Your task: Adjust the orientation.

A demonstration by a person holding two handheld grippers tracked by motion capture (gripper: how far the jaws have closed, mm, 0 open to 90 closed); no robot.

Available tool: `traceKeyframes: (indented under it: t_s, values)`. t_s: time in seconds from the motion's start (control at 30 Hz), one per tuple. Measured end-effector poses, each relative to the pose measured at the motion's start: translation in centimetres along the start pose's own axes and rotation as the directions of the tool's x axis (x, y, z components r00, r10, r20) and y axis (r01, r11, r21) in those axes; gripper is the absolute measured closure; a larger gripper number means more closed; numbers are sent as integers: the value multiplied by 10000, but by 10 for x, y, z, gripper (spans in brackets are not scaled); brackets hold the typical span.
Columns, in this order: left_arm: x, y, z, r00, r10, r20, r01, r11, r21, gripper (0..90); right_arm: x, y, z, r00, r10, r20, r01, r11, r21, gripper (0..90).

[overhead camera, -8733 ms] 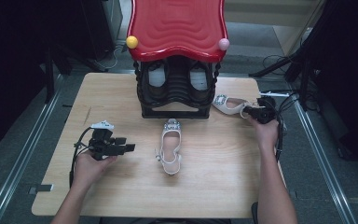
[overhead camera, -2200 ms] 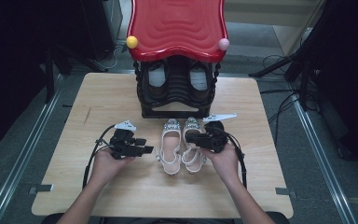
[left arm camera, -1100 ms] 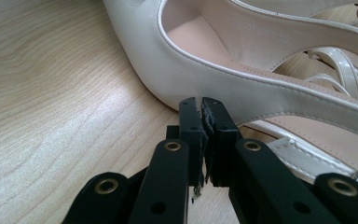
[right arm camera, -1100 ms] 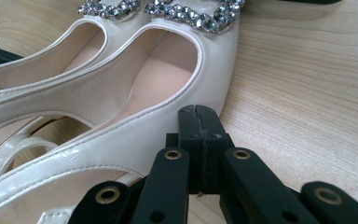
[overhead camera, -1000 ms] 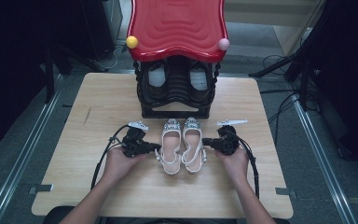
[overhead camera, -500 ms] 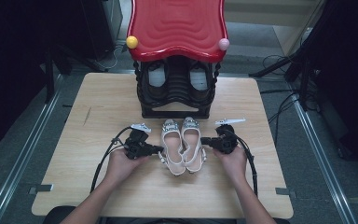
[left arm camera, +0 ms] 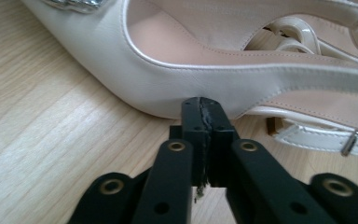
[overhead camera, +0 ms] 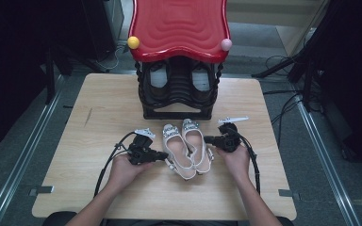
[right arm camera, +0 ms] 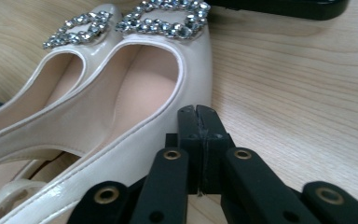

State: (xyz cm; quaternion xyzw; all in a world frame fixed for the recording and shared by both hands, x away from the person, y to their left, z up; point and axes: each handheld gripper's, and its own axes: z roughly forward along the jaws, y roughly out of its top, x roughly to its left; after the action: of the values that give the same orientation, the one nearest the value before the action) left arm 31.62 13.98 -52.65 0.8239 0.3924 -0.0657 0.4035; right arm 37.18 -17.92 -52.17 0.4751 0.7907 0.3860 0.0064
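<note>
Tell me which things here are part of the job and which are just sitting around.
Part of the job:
left shoe
right shoe
left gripper, shut against its shoe
right gripper, shut against its shoe

Just sitting around:
red-topped black shoe rack
pair of shoes inside the rack

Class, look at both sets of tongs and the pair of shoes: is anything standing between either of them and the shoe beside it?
Nothing visible. The left tongs meet the left shoe; the right tongs meet the right shoe.
</note>
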Motion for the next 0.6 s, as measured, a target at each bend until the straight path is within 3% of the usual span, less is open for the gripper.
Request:
traceKeyframes:
  t_s: [0.13,0.33,0.6]
  values:
    - [-4,1,-13,9998,96,-194,-102,9995,-291,771,-3,1,-7,9998,100,-166,-103,9998,-185,850]
    - [-4,-1,-25,9988,241,-421,-254,9992,-303,693,3,3,-19,9996,-29,-283,16,9990,-442,801]
    - [6,-4,-34,9974,-114,-706,78,9986,-515,578,20,8,-29,9973,-495,-545,460,9970,-623,747]
